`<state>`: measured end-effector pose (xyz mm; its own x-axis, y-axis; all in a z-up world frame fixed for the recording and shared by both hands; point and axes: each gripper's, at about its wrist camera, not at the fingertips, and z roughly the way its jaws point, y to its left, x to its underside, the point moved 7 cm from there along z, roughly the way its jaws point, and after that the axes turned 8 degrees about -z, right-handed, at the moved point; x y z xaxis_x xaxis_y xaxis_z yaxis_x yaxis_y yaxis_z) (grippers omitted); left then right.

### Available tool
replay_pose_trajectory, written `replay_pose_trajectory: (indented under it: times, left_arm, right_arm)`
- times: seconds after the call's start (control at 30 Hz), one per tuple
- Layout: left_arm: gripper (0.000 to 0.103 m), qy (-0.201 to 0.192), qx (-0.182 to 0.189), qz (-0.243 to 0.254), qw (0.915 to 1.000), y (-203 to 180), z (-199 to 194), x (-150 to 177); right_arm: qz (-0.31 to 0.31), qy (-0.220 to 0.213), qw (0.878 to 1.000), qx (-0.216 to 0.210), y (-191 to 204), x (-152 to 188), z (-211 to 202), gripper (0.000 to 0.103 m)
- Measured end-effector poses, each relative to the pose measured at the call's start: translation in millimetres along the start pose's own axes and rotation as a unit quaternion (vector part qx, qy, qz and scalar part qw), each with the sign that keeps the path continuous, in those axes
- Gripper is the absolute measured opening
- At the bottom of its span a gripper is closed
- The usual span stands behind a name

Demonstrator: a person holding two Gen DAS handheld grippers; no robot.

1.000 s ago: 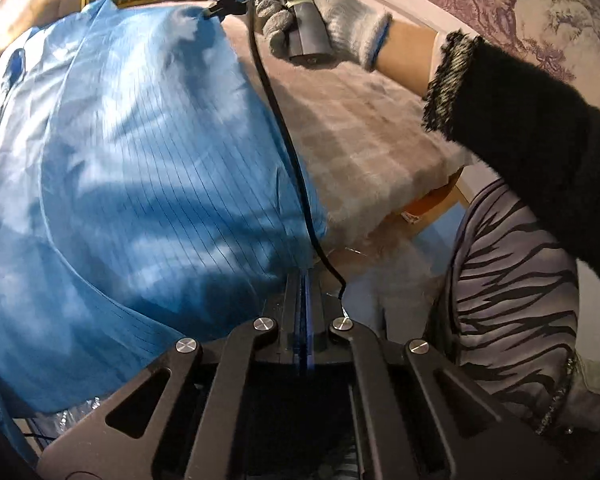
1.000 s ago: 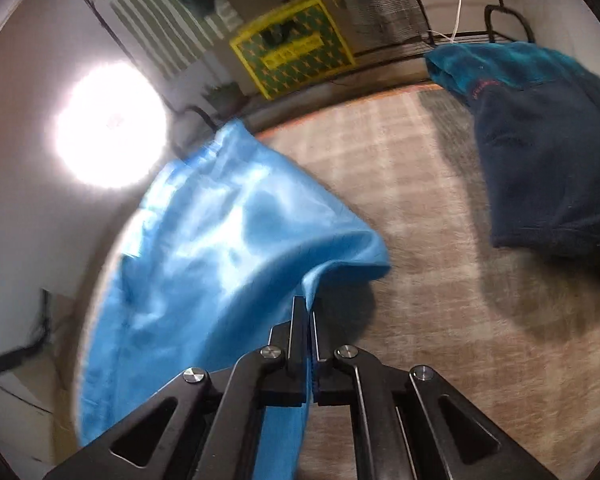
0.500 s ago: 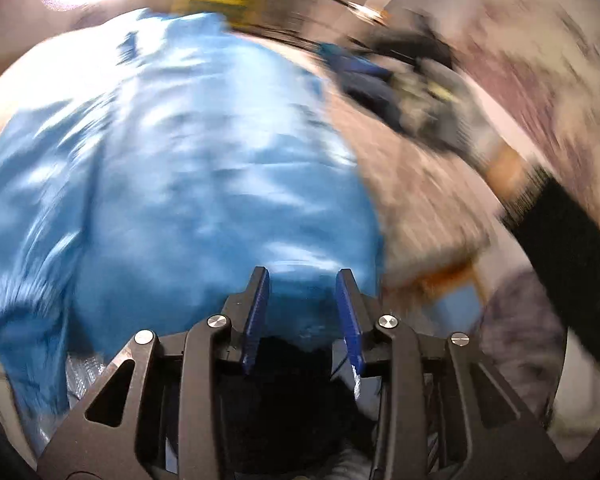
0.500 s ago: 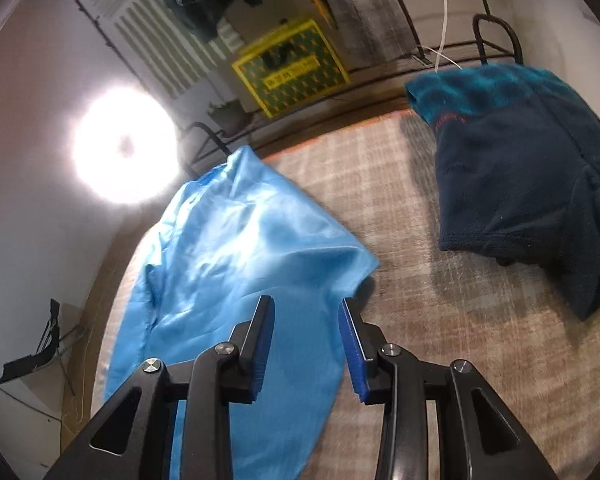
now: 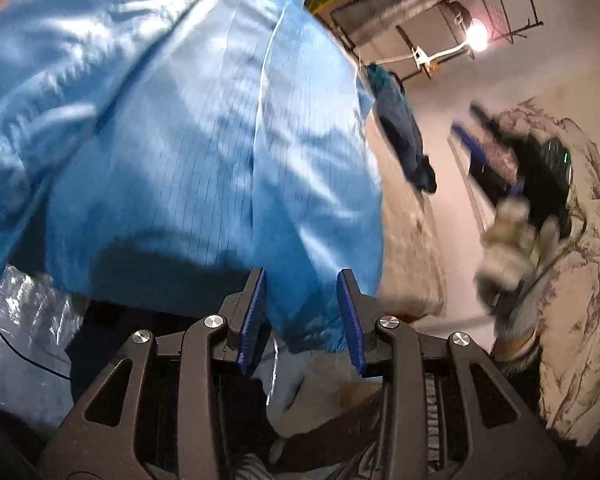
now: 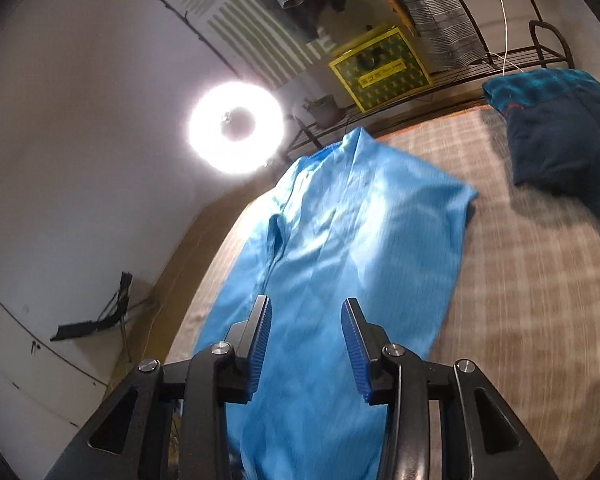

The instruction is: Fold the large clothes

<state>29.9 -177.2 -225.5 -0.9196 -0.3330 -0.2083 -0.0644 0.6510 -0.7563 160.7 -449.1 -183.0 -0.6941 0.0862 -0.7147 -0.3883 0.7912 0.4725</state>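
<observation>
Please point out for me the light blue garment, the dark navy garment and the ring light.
light blue garment (image 6: 339, 248): right wrist view, middle of its flat part.
dark navy garment (image 6: 559, 140): right wrist view, its main dark panel.
ring light (image 6: 204, 128): right wrist view, its glowing ring's left side.

Right gripper (image 6: 305, 344) above blue garment (image 6: 339, 248), jaws opening, nothing pinched between. Garment flat on checked bedcover (image 6: 531, 320). Dark folded fleece (image 6: 559, 152) far right, well apart. Ring light (image 6: 236, 126) blazing.

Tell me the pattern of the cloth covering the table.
Beige and grey plaid on the table cloth, clearest in the right wrist view.
</observation>
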Motion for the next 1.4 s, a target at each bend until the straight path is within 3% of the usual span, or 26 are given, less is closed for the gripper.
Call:
replay_pose_trajectory:
  times: [0.1,0.17,0.23,0.47,0.57,0.67,0.77,0.9,0.97,1.07,1.2,1.3,1.4]
  left_arm:
    - [0.036,-0.018,-0.053,0.040,0.9976,-7,4,-9]
    - [0.035,-0.014,-0.079,0.033,0.9962,-2,14,-12]
    - [0.005,-0.010,-0.070,0.016,0.9974,5,20,-12]
    - [0.002,-0.016,-0.021,-0.028,0.9993,20,19,5]
    - [0.002,-0.035,-0.044,0.005,0.9984,17,20,2]
    - [0.002,-0.060,-0.097,0.070,0.9911,8,14,1]
    - [0.010,-0.072,-0.123,0.091,0.9857,5,4,5]
    - [0.011,-0.127,-0.128,0.119,0.9763,-9,-23,6]
    - [0.011,-0.139,-0.119,0.147,0.9720,-26,-25,9]
    - [0.012,-0.112,-0.111,0.191,0.9688,-48,-9,17]
    - [0.029,-0.061,-0.104,0.233,0.9650,-77,38,33]
    - [0.035,-0.022,-0.103,0.262,0.9593,-94,70,46]
    - [0.048,-0.004,-0.125,0.290,0.9488,-105,96,54]
  right_arm:
    - [-0.003,0.014,1.000,0.012,-3,16,2,0.040]
    - [-0.005,0.028,0.999,0.024,-8,23,9,0.039]
    - [0.000,0.040,0.999,0.032,-14,28,16,0.039]
    - [-0.015,0.101,0.993,0.060,-32,44,44,0.035]
    - [-0.038,0.143,0.986,0.079,-35,56,68,0.033]
    - [-0.073,0.188,0.974,0.101,-35,71,90,0.032]
    - [-0.089,0.203,0.969,0.108,-31,76,92,0.032]
    - [-0.083,0.149,0.983,0.073,-18,56,62,0.033]
    - [-0.077,0.113,0.989,0.060,-14,43,41,0.038]
    - [-0.058,0.057,0.996,0.045,-18,27,12,0.048]
    - [-0.021,0.008,0.999,0.025,-35,15,-21,0.049]
    - [-0.005,-0.015,1.000,0.015,-50,11,-42,0.060]
    - [0.013,-0.025,1.000,0.010,-65,7,-50,0.065]
